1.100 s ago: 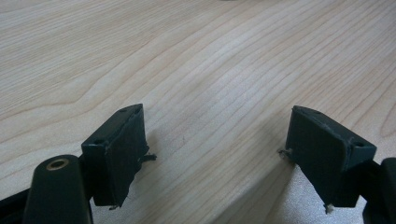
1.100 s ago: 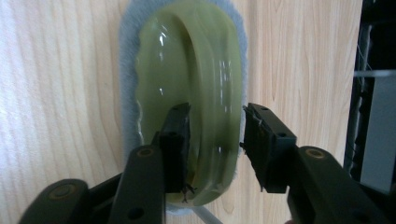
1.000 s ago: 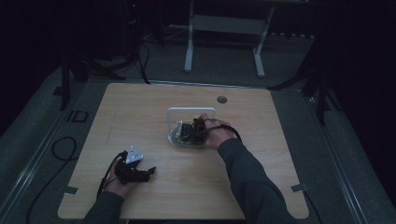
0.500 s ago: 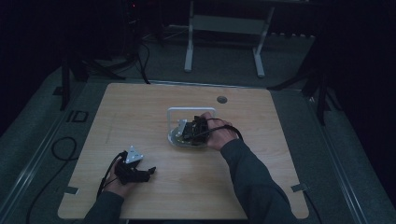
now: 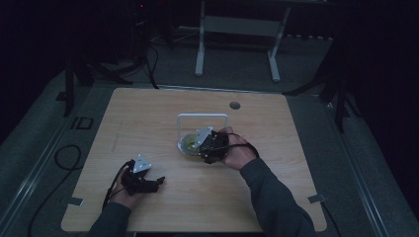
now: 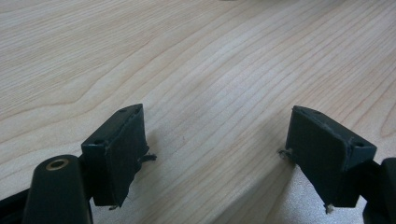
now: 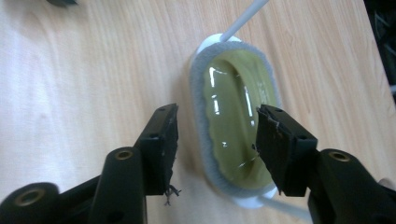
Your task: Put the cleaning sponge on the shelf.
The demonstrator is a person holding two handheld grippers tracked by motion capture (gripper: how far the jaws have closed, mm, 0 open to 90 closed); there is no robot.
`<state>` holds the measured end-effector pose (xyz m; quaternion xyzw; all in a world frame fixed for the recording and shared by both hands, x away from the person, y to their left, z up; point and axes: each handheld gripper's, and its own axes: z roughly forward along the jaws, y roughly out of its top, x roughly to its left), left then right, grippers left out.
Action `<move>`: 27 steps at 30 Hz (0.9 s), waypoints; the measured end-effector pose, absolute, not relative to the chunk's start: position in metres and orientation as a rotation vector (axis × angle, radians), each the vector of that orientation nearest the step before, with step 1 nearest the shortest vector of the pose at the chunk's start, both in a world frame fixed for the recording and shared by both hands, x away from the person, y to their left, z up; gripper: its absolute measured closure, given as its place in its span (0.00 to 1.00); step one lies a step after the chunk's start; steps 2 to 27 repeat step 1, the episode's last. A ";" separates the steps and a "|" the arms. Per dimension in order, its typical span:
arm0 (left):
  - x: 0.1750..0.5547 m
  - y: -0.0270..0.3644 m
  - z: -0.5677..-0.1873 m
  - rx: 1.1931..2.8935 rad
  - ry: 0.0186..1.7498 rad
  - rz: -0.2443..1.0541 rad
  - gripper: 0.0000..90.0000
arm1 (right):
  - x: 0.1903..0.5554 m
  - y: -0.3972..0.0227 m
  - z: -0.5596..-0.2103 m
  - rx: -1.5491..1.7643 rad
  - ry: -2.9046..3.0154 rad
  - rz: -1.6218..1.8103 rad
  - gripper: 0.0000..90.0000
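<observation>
1. I am resting my left gripper (image 5: 148, 183) near the pale wooden table (image 5: 148, 123) edge, jaws spread wide, gripping nothing
2. I am hovering my right gripper (image 7: 217, 140) over the glossy olive-green oval dish (image 7: 236, 116) mid-table, jaws just opening, half-spread, clasping nothing; its long axis is running straight ahead between them, far nearer this hand

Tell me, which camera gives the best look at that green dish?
The right gripper view: the green dish appears close up, glossy, with a grey rim, lying behind the open right gripper. The high view shows it small and partly covered; the left gripper view shows the table.
</observation>
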<state>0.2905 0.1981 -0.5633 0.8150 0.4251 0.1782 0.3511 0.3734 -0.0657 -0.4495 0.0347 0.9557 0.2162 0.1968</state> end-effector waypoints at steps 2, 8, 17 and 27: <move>0.291 0.198 -0.563 2.111 1.100 0.462 0.23 | 0.370 -0.067 -0.449 0.118 2.678 0.618 0.53; 0.291 0.198 -0.563 2.111 1.100 0.462 0.23 | 0.370 -0.067 -0.449 0.118 2.678 0.618 0.53; 0.291 0.198 -0.563 2.111 1.100 0.462 0.23 | 0.370 -0.067 -0.449 0.118 2.678 0.618 0.53; 0.291 0.198 -0.563 2.111 1.100 0.462 0.23 | 0.370 -0.067 -0.449 0.118 2.678 0.618 0.53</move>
